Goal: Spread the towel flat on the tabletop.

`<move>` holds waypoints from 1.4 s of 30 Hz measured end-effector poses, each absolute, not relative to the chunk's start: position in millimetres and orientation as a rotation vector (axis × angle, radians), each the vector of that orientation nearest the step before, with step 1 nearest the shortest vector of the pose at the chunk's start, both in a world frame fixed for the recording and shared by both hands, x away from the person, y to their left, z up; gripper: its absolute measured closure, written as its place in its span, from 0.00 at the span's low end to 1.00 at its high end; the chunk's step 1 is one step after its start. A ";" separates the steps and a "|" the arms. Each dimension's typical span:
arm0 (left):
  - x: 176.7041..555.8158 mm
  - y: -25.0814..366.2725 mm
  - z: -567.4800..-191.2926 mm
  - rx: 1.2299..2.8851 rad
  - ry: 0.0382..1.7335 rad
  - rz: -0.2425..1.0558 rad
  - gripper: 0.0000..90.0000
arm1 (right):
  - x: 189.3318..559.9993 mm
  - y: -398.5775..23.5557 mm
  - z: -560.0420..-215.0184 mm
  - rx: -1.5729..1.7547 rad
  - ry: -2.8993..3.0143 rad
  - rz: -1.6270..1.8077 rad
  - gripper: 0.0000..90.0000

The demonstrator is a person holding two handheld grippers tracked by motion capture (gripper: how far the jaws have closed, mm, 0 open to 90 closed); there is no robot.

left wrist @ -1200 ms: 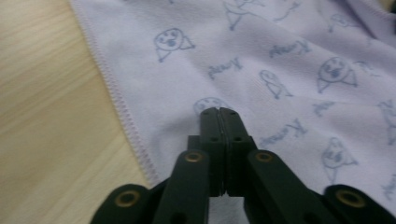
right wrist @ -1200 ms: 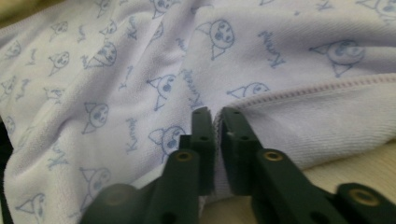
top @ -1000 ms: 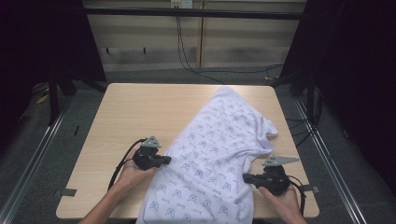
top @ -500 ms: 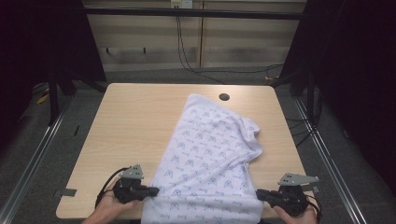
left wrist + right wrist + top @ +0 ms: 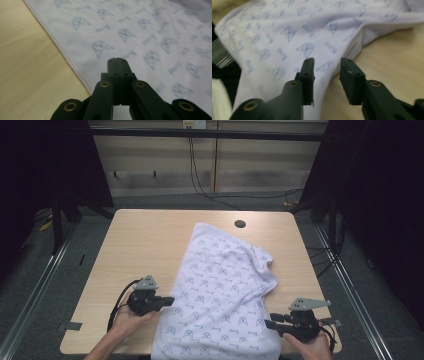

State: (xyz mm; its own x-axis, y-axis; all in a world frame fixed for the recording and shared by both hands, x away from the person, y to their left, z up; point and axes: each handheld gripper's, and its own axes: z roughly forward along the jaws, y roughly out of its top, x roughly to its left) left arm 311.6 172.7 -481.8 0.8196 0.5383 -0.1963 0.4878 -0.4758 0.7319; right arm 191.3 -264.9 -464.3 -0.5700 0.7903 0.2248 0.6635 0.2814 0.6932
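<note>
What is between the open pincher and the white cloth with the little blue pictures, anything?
Nothing visible. The right gripper has just been opening, and the patterned cloth lies straight ahead of its jaws, with its edge running between them and no other thing in the gap. The table beside it is bare wood.

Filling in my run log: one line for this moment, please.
white patterned cloth: flat on wooden table | left gripper: shut, empty | right gripper: just opened, cloth released

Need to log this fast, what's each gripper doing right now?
Left gripper: shut, nothing between its jaws, over the white printed cloth.
Right gripper: jaws just opened, cloth edge released.
</note>
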 end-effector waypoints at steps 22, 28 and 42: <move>307.7 195.8 -498.3 2.213 0.828 0.115 1.00 | 226.9 -263.0 -476.6 1.440 2.289 0.913 0.98; 271.7 198.8 -494.2 2.269 0.758 0.066 1.00 | 203.1 -262.5 -478.4 1.439 2.396 0.932 0.95; 294.4 191.1 -488.0 2.158 0.816 0.042 1.00 | 225.6 -266.0 -466.2 1.392 2.316 1.097 0.66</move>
